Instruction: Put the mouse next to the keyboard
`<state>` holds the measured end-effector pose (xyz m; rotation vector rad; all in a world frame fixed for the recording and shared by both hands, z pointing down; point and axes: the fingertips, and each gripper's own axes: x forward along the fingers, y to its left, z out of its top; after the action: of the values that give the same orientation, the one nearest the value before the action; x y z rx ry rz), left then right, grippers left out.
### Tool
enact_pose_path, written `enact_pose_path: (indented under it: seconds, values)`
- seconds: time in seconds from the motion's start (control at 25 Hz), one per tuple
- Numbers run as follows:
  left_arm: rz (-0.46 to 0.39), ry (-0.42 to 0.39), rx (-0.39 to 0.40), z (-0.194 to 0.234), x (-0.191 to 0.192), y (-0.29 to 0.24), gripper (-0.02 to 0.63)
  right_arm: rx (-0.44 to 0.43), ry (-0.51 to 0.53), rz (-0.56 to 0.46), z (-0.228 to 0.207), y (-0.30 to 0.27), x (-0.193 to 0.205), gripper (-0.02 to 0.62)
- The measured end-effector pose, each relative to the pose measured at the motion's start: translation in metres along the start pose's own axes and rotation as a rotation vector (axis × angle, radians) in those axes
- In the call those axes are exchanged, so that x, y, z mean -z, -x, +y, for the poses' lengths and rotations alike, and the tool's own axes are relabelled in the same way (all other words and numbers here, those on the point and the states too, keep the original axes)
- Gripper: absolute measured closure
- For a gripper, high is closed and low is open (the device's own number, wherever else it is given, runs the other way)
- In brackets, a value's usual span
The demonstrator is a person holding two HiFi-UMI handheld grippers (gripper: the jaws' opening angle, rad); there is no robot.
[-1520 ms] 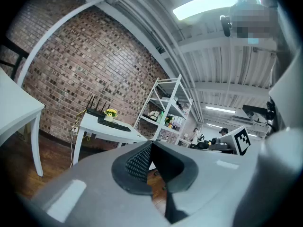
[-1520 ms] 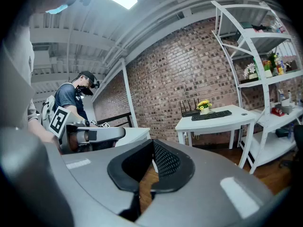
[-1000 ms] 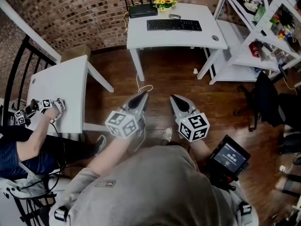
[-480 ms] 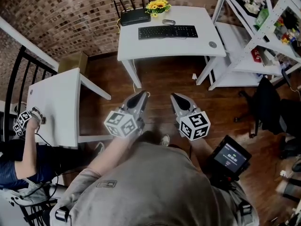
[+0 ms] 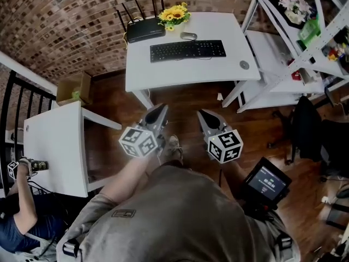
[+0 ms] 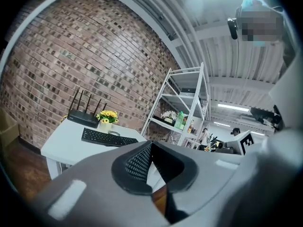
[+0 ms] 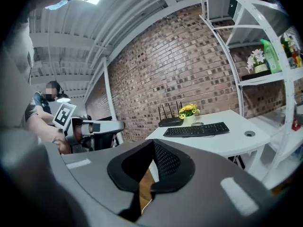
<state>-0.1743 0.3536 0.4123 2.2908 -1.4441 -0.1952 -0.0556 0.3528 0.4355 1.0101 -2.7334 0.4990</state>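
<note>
Both tools idle, well short of the work surface. Left gripper has its jaws fully together with nothing between them; its own view shows the 2 dark ribbed pads meeting at the tip. Right gripper reads the same: jaws closed tip to tip and empty, with only a sliver of wood floor showing through the gap lower down. In the head view both are held side by side in front of the person's torso, over the floor, pointing toward the white desk at the brick wall. The mouse lies on that desk on the wall side of the black keyboard, close behind its far edge but apart from it, just right of the vase of yellow flowers. A black router with upright antennas stands left of the flowers. White shelving stands to the right of the desk. A 2nd white table sits at lower left, with a cardboard box on the floor beyond it.
</note>
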Motion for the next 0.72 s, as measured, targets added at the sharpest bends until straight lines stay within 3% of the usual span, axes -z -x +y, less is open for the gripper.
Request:
enact_pose_path:
  seconds: [0.32,0.72]
  values:
    - [-0.003,0.011,0.048,0.066,-0.048,-0.073,0.604,0.050,0.025,0.008,-0.046,-0.083,-0.053,0.589]
    - [0.016,0.031,0.063,0.123,-0.070,-0.132,0.604,0.094,0.023,0.023,-0.082,-0.144,-0.073,0.589]
